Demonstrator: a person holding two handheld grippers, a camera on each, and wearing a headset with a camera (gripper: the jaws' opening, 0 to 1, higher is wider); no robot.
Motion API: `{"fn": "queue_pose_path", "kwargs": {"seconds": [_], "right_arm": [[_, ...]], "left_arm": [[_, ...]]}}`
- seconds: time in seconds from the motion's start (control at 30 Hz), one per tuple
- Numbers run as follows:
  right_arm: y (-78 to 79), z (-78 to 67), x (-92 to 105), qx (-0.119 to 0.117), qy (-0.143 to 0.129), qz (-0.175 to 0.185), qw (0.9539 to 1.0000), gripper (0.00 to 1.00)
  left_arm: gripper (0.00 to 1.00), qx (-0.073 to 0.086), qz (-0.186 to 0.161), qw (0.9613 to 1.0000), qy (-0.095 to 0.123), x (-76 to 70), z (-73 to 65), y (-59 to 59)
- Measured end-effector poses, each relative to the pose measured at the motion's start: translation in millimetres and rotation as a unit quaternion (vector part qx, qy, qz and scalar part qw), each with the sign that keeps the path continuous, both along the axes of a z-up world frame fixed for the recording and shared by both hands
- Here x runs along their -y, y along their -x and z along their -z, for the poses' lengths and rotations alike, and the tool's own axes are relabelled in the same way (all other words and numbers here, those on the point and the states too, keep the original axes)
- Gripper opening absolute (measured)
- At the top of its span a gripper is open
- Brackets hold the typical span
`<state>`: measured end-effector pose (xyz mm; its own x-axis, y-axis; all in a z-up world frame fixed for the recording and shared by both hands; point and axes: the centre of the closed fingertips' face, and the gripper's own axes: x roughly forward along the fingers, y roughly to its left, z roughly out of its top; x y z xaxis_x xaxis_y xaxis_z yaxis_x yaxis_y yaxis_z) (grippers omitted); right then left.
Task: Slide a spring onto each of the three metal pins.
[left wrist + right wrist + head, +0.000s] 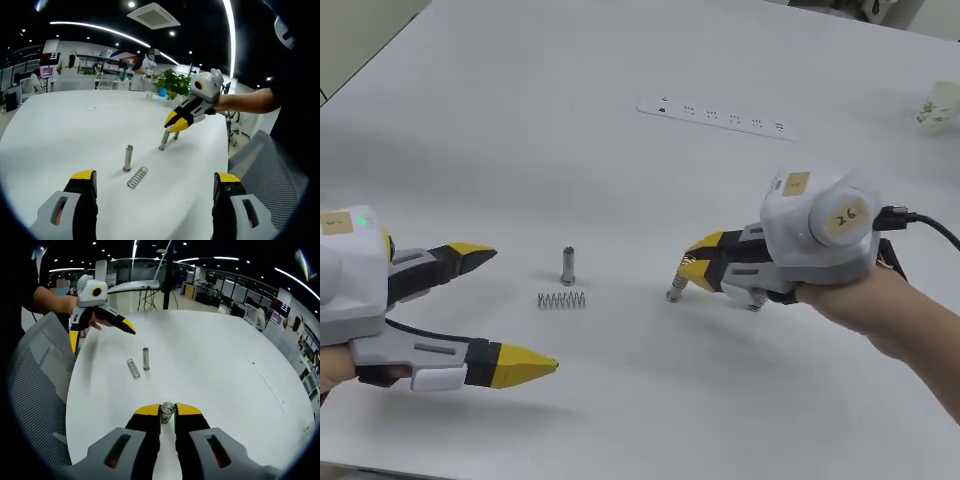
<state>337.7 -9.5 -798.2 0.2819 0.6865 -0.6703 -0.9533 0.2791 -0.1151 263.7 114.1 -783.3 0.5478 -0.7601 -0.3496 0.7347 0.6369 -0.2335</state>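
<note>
The white tabletop (620,150) carries everything. A power strip (715,116) lies far back on it, well apart from the work. The right tongs (689,268) reach in low from the right and angle down toward the surface, with the right hand (855,300) wrapped around the body behind them. They are pinched together on a spring (167,411). Its lower end meets the tabletop on what looks like a tilted pin (674,295), probably so the coil can be pushed down the shaft. The left tongs (526,309) hover roughly level at the left, spread wide and carrying nothing. They point at the middle pair, likely staged for the following pick. There a bare pin (568,265) stands upright, and a loose spring (561,299) lies flat just beside its base.
</note>
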Motion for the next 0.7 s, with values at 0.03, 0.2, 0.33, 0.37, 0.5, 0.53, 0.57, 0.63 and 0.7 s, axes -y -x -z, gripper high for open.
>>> {"fn": "queue_pose_path", "kwargs": {"seconds": [0.03,0.2,0.33,0.37,0.5,0.53,0.57,0.63,0.7], "right_arm": [[-0.4,2.5,0.7,-0.001,0.002,0.001,1.0,0.08],[-1.2,12.3,3.2,-0.009,0.008,0.008,0.9999,0.08],[-1.5,15.3,3.1,-0.01,0.004,0.011,0.9999,0.08],[-2.0,15.0,3.3,-0.018,0.0,0.019,0.9996,0.08],[-3.7,14.2,3.1,-0.025,-0.014,0.031,0.9991,0.08],[-3.5,14.3,3.4,-0.024,-0.014,0.032,0.9991,0.08],[-3.5,14.3,3.5,-0.024,-0.014,0.032,0.9991,0.08],[-3.6,14.2,3.3,-0.026,-0.016,0.033,0.999,0.08],[-3.8,14.2,3.2,-0.023,-0.012,0.031,0.9992,0.08]], "left_arm": [[0.94,0.0,0.0,1.0,0.0,0.0,-0.1,-0.1],[0.94,0.0,0.001,1.0,-0.002,-0.2,0.1,-0.2],[0.94,-0.001,0.002,1.0,-0.001,0.5,0.5,-0.1],[0.94,-0.001,0.002,1.0,-0.001,0.9,0.5,0.0],[0.93,0.0,0.002,1.0,-0.001,1.3,0.3,0.1],[0.93,-0.001,0.002,1.0,0.0,1.2,0.1,0.1],[0.93,-0.001,0.002,1.0,0.0,1.0,0.2,0.1],[0.93,-0.001,0.002,1.0,-0.002,0.6,0.6,0.1],[0.93,-0.002,0.003,1.0,-0.001,0.9,0.7,0.5]]}}
